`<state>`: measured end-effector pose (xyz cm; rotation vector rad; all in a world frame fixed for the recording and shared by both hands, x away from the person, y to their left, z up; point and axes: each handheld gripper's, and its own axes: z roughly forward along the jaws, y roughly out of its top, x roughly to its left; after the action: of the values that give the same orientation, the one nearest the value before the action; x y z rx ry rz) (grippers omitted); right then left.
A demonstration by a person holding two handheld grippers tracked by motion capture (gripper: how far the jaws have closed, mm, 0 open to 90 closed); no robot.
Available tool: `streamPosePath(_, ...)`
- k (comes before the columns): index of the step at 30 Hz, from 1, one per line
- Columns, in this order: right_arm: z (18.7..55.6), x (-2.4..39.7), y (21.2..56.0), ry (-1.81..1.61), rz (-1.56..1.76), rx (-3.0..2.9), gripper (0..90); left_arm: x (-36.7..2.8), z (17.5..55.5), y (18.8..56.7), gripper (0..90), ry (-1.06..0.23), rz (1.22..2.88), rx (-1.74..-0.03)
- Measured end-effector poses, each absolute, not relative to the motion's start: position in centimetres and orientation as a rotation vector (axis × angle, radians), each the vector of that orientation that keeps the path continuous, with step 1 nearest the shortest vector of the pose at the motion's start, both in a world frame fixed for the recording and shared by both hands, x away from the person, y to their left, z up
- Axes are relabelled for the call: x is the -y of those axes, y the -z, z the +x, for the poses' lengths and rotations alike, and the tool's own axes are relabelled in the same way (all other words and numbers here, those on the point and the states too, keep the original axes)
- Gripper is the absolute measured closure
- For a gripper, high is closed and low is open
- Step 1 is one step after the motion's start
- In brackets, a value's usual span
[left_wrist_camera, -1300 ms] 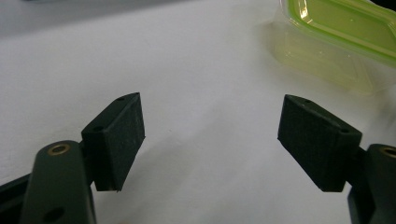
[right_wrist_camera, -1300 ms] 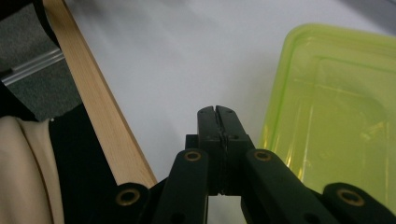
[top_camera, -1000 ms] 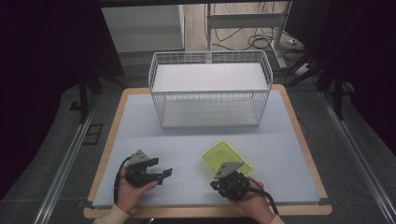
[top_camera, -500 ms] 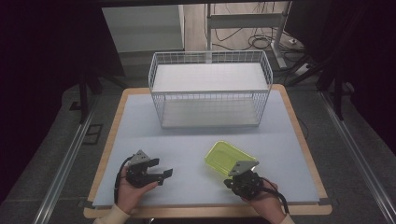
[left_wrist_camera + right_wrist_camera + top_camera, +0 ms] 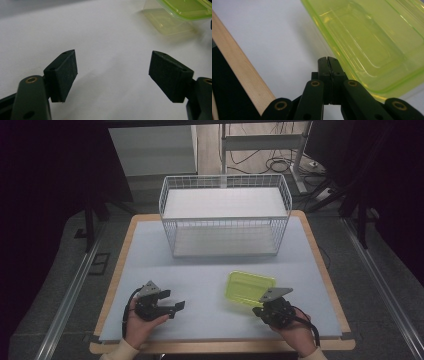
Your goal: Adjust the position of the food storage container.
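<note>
Right gripper [image 5: 261,309] first: jaws pressed flat together, nothing between them, tips sitting just at the near edge of the yellow-green plastic container [image 5: 249,288]. In the right gripper view the closed tips [image 5: 328,62] lie against the container's near rim [image 5: 372,47]; whether they actually touch it is hard to say. Since a second ago this hand has slid to the right along the front of the table, and the container has gone with it, now lying squarer to the table edge, right of centre.

Left gripper [image 5: 176,306]: jaws spread wide, empty, over bare tabletop, and it has kept its place. From its own view the container's corner [image 5: 175,17] peeks in at upper right, cut off by the frame.

Container: lying on the pale blue table [image 5: 210,270], nothing seen inside, though its translucent walls make it unclear whether it is lidded or upturned.

Further back, the white wire basket [image 5: 225,215] stands at the far side of the table, empty, unmoved. Both forearms are cut off at the bottom edge of the high view.
</note>
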<state>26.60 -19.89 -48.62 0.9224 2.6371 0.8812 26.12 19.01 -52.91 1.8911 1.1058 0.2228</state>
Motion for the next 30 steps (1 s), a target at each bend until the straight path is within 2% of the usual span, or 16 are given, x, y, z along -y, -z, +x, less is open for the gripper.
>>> streamPosePath(22,27.8,22.8,48.6,-0.865,1.032,-2.579,90.0,-19.0,26.2,53.0,22.6,-0.219,1.894,-1.104)
streamPosePath(30,27.9,24.8,44.8,-0.993,1.059,-2.452,90.0,-19.0,26.2,53.0,22.6,-0.221,1.895,-1.106)
